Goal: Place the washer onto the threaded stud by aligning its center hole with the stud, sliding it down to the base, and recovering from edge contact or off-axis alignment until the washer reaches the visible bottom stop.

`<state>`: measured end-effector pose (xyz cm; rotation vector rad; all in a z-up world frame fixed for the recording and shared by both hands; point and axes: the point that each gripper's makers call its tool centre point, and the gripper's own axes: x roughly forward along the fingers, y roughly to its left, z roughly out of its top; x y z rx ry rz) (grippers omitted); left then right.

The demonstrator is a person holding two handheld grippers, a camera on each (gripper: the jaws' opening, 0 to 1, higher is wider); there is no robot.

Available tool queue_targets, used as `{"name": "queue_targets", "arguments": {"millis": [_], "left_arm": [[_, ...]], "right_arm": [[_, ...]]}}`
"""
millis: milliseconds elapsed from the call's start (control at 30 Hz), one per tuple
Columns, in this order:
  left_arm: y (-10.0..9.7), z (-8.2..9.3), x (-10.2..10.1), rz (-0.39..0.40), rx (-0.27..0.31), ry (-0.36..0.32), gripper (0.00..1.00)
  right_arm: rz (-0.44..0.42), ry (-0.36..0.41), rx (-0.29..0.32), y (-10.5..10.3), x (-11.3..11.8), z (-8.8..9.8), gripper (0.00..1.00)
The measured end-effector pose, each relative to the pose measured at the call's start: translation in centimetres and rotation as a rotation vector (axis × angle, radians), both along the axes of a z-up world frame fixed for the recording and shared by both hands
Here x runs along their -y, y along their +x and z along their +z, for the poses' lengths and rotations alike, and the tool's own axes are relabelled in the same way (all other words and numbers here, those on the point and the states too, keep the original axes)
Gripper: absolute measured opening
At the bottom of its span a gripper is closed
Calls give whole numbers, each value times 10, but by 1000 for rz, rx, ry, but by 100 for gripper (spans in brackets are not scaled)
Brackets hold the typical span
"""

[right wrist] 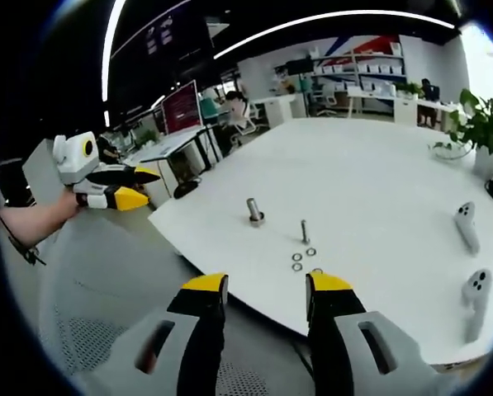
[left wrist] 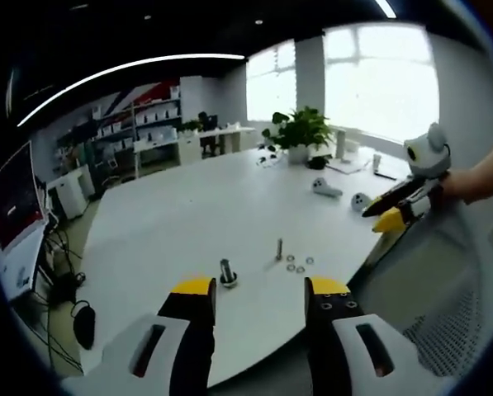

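Note:
A thin threaded stud [left wrist: 279, 249] [right wrist: 305, 232] stands upright on the white table [left wrist: 188, 223] [right wrist: 370, 173], near its edge. Several small washers [left wrist: 299, 264] [right wrist: 304, 259] lie flat on the table beside the stud's foot, none on it. My left gripper [left wrist: 261, 289] is open, holds nothing and hovers short of the table edge. It appears again at the left of the right gripper view [right wrist: 118, 188], held in a hand. My right gripper [right wrist: 267, 285] is also open with nothing between its fingers, off the table's edge. In the left gripper view it sits at the right [left wrist: 399, 210].
A thicker bolt [left wrist: 227, 272] [right wrist: 253, 211] stands on its base a short way from the stud. Two white controllers [right wrist: 466, 224] [right wrist: 476, 297] lie further along the table, with a potted plant [left wrist: 300, 130] at the far end. A mesh chair back [left wrist: 452, 330] sits below the table edge.

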<state>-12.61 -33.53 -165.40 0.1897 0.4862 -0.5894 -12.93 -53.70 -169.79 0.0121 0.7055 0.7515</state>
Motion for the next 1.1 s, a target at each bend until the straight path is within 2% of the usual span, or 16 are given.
{"name": "queue_targets", "arguments": {"millis": [100,167,233,267,333,467,600,667,800,900,933,1000,1100], "left_arm": [[-1,0,1,-7,2,11,41],[0,0,0,-6,-3,9,41],[0,-1,-1,-5,-9,5,41],[-1,-1,0,-7,-9,5,41],[-2,-2,1,-14,-9,10,41],[-2,-6,0,-17,-10,42,40],[-1,-5,-2,-12,-4,43,40],[-2,-6,-2,-14,-6,42,40],[-4,-8,-1,-25,-9,60,37],[-4,-7,0,-32,0,58,36],[-4,-7,0,-33,-1,58,35],[-5,-9,-1,-33,-12,60,35],[-5,-11,0,-38,-18,68,35]], "right_arm": [[-16,20,-24,4,3,0,43],[-32,41,-90,5,5,-5,43],[-14,41,-112,5,4,-8,43],[3,22,-120,5,4,-11,43],[49,-53,-76,12,7,-14,46],[155,-212,-30,26,10,-25,50],[146,-198,-82,42,6,-32,42],[119,-189,-125,54,7,-42,41],[128,-217,-188,70,5,-66,34],[124,-228,-210,77,1,-79,31],[126,-251,-220,77,3,-86,31],[172,-344,-233,78,8,-106,31],[230,-412,-252,75,10,-126,31]]}}
